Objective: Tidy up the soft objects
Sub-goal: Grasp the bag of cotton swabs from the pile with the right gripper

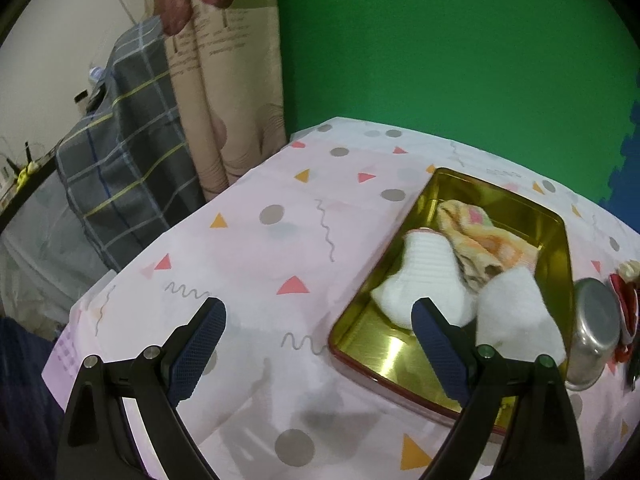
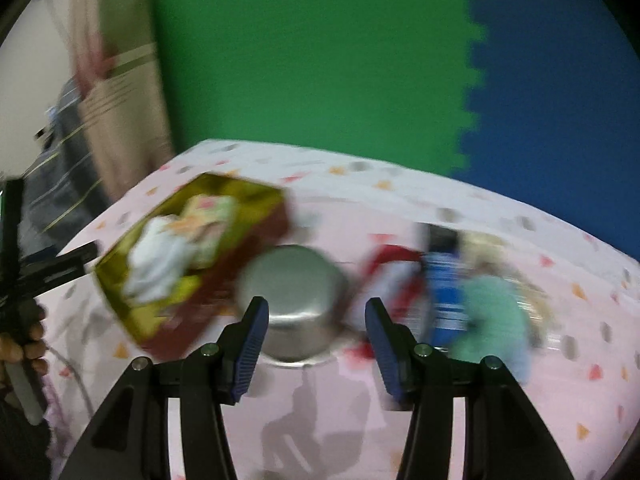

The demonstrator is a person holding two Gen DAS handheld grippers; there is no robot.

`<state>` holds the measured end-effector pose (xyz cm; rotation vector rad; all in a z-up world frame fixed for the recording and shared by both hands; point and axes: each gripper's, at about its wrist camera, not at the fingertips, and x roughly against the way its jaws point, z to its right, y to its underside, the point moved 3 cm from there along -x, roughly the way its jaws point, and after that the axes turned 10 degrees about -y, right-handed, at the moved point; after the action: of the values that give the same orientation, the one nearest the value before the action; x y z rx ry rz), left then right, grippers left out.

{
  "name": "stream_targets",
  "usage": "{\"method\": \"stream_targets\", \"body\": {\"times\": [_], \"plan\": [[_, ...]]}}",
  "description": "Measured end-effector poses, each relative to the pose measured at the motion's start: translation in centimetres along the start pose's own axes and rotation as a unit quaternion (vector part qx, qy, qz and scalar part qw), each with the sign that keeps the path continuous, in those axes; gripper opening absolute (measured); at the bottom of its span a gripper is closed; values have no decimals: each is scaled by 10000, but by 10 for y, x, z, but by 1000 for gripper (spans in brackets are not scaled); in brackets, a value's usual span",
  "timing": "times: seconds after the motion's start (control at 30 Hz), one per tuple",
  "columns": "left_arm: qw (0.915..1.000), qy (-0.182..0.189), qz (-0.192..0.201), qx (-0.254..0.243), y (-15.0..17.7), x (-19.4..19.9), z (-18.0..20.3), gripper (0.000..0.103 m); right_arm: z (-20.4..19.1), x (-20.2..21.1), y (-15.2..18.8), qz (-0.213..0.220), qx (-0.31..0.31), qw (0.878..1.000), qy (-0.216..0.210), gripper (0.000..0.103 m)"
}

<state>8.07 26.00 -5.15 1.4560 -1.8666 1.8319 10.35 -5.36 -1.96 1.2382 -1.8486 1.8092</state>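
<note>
**Ann:** Well, both tools are empty. The left tool (image 1: 318, 322) hangs wide open beside the gold tin (image 1: 558, 240), where two white socks (image 1: 424, 276) and an orange cloth (image 1: 476, 240) already lie.

**Ben:** And the right tool (image 2: 316, 314), jaws parted with nothing between them, points over the steel pot (image 2: 296, 280). I'd guess it's after that blurred soft pile (image 2: 484, 300) waiting on the tabletop (image 2: 400, 208).

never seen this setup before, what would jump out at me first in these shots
The gold tin tray on the pink patterned tablecloth stands out, with two white socks and an orange-patterned cloth inside. A metal pot sits right beside it, with a blurred heap of red, blue and green soft things further right. Behind is a bright green wall.
</note>
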Motion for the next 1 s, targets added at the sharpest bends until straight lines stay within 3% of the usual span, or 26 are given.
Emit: {"method": "stream_targets", "body": {"times": [0.33,0.63,0.8,1.0], "plan": [[9979,421,234,-442,4,19,30,93,139,25,7,-75,-534,9931,1045,52],[9895,993,462,-944,4,48,65,94,196,-14,7,-492,-527,9926,973,52],[9781,1428,619,-1382,-3,72,103,96,207,-38,7,-615,-536,9936,779,51],[9644,1912,532,-1746,-7,88,157,96,220,-43,13,-485,-722,9936,722,51]]}}
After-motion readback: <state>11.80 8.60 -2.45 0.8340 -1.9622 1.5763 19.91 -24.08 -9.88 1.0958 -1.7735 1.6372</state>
